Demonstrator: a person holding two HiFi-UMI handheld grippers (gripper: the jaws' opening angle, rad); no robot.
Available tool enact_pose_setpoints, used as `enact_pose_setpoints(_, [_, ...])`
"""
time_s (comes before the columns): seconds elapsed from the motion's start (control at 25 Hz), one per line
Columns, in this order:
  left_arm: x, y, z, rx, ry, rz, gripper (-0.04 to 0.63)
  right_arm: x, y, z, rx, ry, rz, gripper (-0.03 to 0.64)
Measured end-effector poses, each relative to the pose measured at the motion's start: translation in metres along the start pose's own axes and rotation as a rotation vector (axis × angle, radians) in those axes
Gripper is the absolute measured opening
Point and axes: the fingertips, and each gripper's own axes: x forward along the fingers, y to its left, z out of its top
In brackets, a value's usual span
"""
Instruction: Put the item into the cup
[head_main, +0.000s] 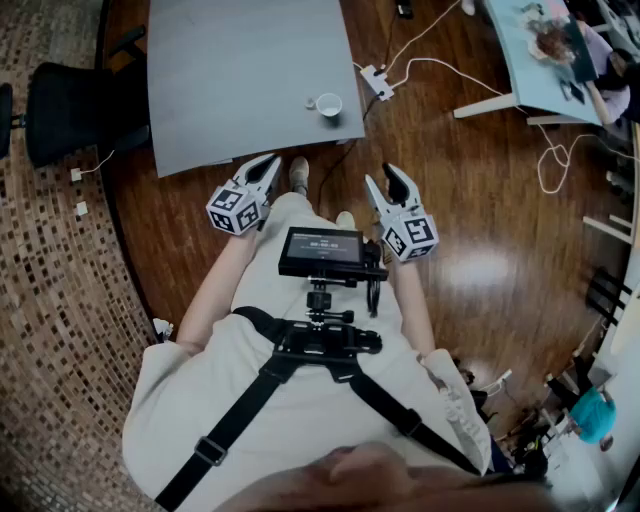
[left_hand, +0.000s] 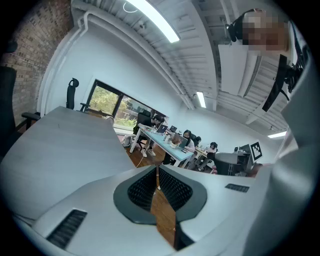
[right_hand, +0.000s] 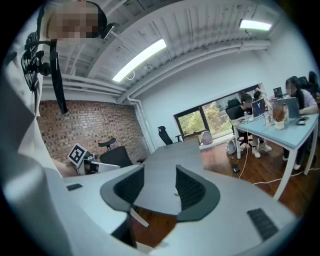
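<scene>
1. Around the grey table (head_main: 240, 70): a black office chair (head_main: 60, 110) sits off its left edge, and a white power strip (head_main: 378, 82) with cables lies on the wood floor past its right corner. A small screen (head_main: 322, 252) sits on the person's chest rig.
2. The white cup (head_main: 328, 104) stands near the table's near right corner, and I can't tell what's in it. The item (head_main: 308, 103), just a tiny speck, lies just left of the cup.
3. Both grippers are held up by the torso, short of the table's near edge. The left gripper (head_main: 272, 160) has its jaws pressed together on nothing. The right gripper (head_main: 383, 176) has its jaws spread, nothing between them.
</scene>
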Motion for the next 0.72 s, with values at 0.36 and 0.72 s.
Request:
enact_pose_setpoints(0.36, [0.042,0.04,0.024,0.041,0.131,-0.155,0.008,0.061,-0.01,0.016,0.019,0.002,-0.068,0.21])
enact_pose_setpoints(0.72, [0.069,0.059,0.029,0.087,0.256,-0.339,0.009,0.096,-0.015,0.016,0.06,-0.036,-0.175,0.21])
